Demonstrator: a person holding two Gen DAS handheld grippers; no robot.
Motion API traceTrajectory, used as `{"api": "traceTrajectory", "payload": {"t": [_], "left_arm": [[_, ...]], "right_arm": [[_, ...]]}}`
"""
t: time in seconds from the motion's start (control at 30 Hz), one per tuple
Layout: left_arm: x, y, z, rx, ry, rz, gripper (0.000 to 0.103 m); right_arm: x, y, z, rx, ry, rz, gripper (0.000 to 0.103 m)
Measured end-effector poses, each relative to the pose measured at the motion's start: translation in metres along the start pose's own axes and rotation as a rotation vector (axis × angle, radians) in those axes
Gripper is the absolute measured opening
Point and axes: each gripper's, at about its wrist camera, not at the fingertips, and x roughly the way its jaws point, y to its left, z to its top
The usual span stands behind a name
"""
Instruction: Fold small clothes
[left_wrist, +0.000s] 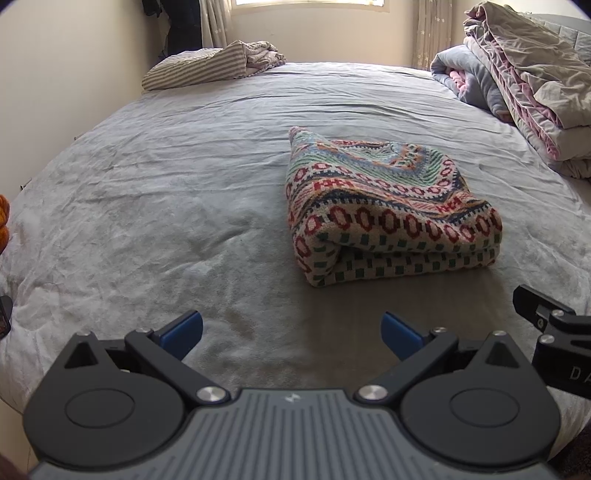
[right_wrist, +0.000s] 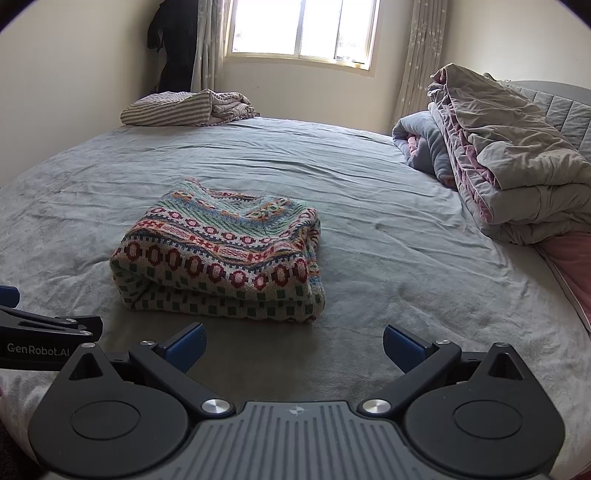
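Observation:
A patterned knit sweater (left_wrist: 388, 210) lies folded into a thick rectangle on the grey bed sheet (left_wrist: 166, 206); the right wrist view shows the same sweater (right_wrist: 218, 254) ahead and to the left. My left gripper (left_wrist: 291, 332) is open with nothing between its blue pads, hovering near the bed's front edge, short of the sweater and to its left. My right gripper (right_wrist: 293, 345) is also open and empty, just in front of the sweater's near right corner. Part of the right gripper shows at the right edge of the left wrist view, and the left one at the left edge of the right wrist view.
A stack of folded quilts (right_wrist: 513, 162) fills the bed's right side by the headboard. A striped pillow with a crumpled cloth (right_wrist: 184, 109) lies at the far edge under the window (right_wrist: 303, 29). An orange object (left_wrist: 3, 218) sits off the bed's left side.

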Motion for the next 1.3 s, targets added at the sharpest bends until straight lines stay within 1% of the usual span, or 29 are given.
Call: {"api": "traceTrajectory", "payload": {"t": [1.3], "left_arm": [[0.0038,0.0034,-0.0021,-0.006,0.008,-0.001,0.102]], "right_arm": [[0.0016,0.0007,0.0003,0.005,0.01,0.018,0.102]]}}
